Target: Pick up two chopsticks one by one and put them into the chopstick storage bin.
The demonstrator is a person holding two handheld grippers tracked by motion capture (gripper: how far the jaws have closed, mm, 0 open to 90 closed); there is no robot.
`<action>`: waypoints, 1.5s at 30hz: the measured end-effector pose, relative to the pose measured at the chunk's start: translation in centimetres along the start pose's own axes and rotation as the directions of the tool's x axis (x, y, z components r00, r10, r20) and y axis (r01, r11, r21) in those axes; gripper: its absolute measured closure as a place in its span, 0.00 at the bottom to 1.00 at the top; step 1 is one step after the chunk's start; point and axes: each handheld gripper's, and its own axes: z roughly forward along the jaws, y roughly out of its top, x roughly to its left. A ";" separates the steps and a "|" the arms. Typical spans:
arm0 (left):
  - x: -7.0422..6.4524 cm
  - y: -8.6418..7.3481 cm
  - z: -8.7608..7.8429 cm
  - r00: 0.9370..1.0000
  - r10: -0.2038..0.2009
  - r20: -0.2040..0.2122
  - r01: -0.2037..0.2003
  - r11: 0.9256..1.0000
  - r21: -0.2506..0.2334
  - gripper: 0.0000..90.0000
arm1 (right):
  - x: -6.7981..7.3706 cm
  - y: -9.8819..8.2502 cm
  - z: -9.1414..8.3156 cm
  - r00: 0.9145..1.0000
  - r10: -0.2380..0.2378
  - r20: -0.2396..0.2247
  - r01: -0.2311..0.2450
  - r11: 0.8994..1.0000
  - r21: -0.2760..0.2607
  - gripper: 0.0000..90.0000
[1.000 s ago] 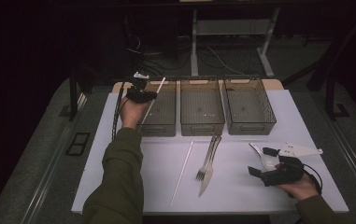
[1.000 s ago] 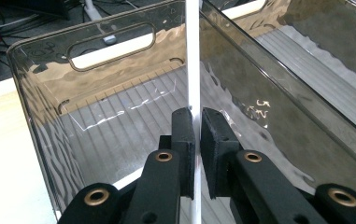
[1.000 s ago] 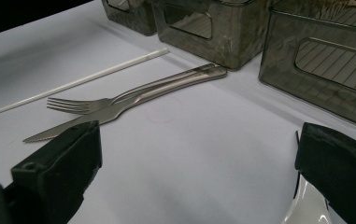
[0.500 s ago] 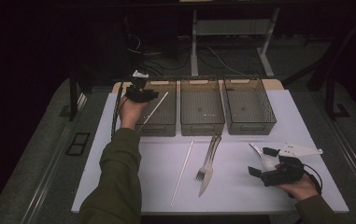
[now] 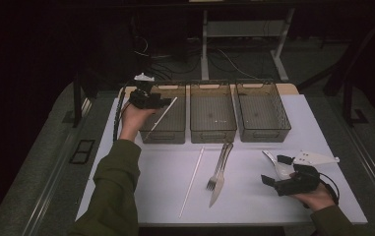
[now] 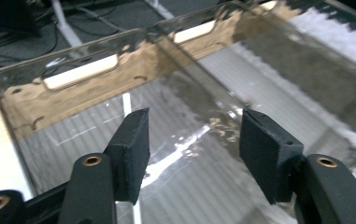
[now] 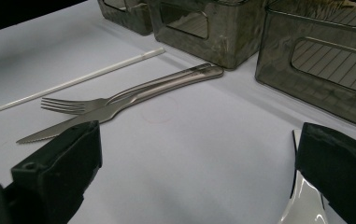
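My left gripper [image 5: 161, 102] hovers over the left smoky plastic bin [image 5: 151, 136]; its jaws have just been opening and stand apart, gripping nothing. In the left gripper view [image 6: 192, 126] a thin white stick [image 6: 127, 102] lies below them on the bin's ribbed floor. From above, that stick [image 5: 159, 119] slants across the bin. My right gripper [image 5: 272, 170] rests open near the table's front right. A white plastic spoon [image 5: 269, 157] lies by it, its bowl [image 7: 302, 205] tucked beside the right-hand jaw. A fork [image 5: 219, 167] and a knife [image 5: 218, 192] lie side by side mid-table.
A second white stick [image 5: 192, 174] lies left of the fork on the white table top [image 5: 155, 196]. The middle bin [image 5: 213, 135] and right bin [image 5: 264, 133] stand in a row behind. Table legs and cables lie beyond the far edge.
The left gripper was shut on the white stick above the left bin. Its jaws have opened, the stick now lies in the bin, and the hand has lifted slightly. The right hand has stayed put.
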 end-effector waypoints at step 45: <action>-13.8 -13.9 -5.1 0.982 0.106 0.159 -0.115 0.992 0.047 0.54 | -0.1 -0.3 0.2 1.000 0.007 0.007 -0.007 1.000 0.006 0.01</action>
